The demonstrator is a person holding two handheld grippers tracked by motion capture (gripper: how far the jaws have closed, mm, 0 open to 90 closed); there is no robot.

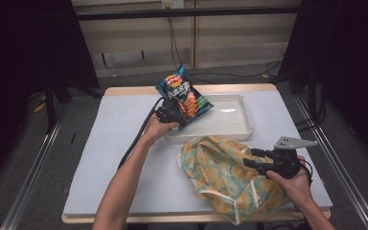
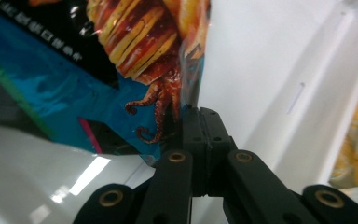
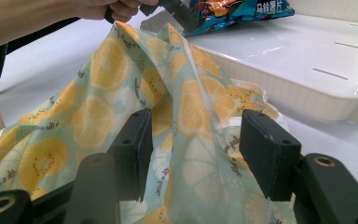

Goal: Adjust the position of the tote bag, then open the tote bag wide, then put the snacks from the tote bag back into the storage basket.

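A blue bag of crisps (image 1: 184, 93) with a squid picture hangs tilted over the left end of a white tray (image 1: 230, 125). My left gripper (image 1: 170, 115) is shut on the bag's lower edge. In the left gripper view the jaws (image 2: 204, 114) pinch the foil seam of the crisp bag (image 2: 98, 60) above the tray (image 2: 270, 70). A crumpled cloth bag (image 1: 225, 177) with a lemon print lies in front of the tray. My right gripper (image 1: 250, 158) rests at its right edge, and in the right gripper view it (image 3: 200, 140) stands open with a fold of the cloth (image 3: 186, 102) between the jaws.
A pale mat (image 1: 110, 158) covers the wooden table (image 1: 124, 90). The table's right edge runs close to my right hand. A black cable (image 1: 136, 139) trails from the left gripper along the forearm. Dark curtains and floor cables lie beyond the table.
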